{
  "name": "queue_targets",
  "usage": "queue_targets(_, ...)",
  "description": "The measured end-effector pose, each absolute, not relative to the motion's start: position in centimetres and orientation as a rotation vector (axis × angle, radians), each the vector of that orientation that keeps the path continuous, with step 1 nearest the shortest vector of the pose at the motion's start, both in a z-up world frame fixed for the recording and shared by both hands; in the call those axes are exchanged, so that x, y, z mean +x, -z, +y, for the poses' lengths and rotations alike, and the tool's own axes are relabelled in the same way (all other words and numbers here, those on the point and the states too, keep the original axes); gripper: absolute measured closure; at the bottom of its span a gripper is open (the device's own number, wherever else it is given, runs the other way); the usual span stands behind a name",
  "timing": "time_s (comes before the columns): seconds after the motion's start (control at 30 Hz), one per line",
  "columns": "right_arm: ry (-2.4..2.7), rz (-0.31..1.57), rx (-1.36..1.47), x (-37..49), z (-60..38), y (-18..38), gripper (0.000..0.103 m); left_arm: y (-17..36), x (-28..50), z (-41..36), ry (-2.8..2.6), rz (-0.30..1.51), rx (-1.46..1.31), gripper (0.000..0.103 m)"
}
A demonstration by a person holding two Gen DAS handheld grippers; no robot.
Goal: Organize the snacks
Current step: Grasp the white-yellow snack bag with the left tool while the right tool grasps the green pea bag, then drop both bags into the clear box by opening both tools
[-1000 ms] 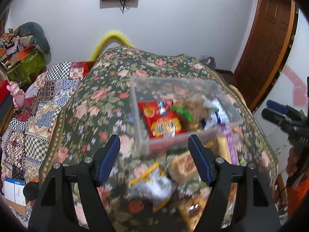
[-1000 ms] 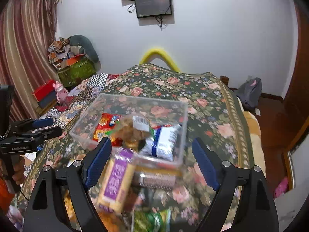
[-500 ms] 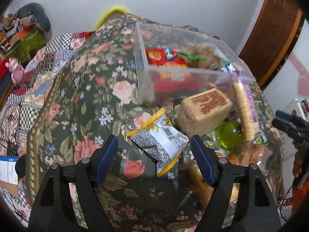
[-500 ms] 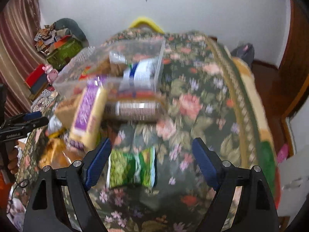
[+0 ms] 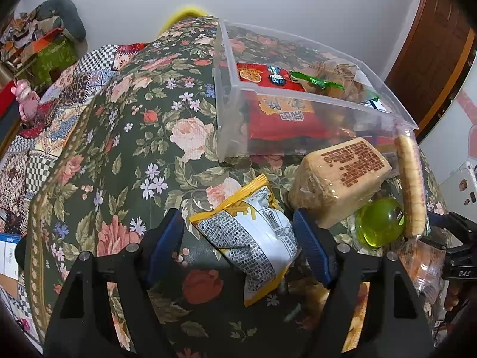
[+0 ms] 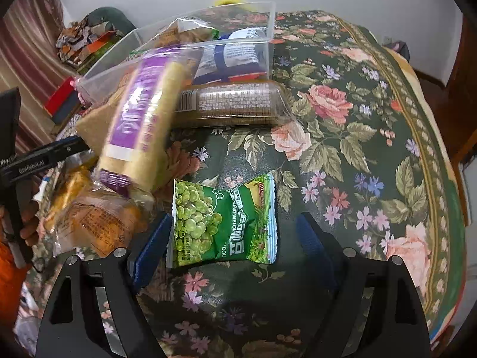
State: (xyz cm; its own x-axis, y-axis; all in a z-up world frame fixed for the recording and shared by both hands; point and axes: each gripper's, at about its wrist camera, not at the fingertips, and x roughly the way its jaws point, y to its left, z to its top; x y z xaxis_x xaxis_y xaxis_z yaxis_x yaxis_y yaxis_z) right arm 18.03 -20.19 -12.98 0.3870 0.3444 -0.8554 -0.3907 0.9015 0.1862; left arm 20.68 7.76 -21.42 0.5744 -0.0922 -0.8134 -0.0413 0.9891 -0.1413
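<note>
Left claw [image 5: 238,244] closing around yellow-grey packet [image 5: 253,235]; right claw [image 6: 229,247] closing around green pea bag [image 6: 223,223], neither gripped yet, on floral cloth [image 6: 342,137] before clear bin [image 5: 298,95]. Risk: slippery foil sliding free.

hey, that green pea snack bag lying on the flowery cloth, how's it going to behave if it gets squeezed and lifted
The green bag looks puffy and crinkled, so it will probably give and crackle rather than stay stiff. Its glossy film may be a bit slippery. It looks like a small single pack lying flat on the cloth, so likely light and unlikely to roll. The right tool is closing around it.
</note>
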Motion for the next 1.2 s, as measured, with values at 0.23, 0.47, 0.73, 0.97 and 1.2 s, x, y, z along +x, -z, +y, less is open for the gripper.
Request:
queue_targets(0.23,-0.451,1.054,-0.071,17.8,-20.4,12.7,0.052,22.0,20.0,8.4,0.01,0.956,-0.134,0.037)
queue_targets(0.47,-0.417,1.045,-0.013,18.1,-21.8,12.3,0.058,21.5,18.7,8.3,0.026,0.941,-0.099,0.058)
queue_targets(0.73,-0.374,0.975,0.004,18.4,-23.3,9.7,0.059,19.4,17.9,8.6,0.027,0.895,-0.12,0.059)
queue_targets(0.97,-0.39,0.882,-0.006,19.2,-22.6,6.3,0.059,15.6,18.0,7.8,0.056,0.812,-0.123,0.059)
queue_targets(1.2,-0.427,0.808,-0.009,21.2,-21.0,4.2,0.059,12.6,19.3,6.6,0.091,0.742,-0.115,0.059)
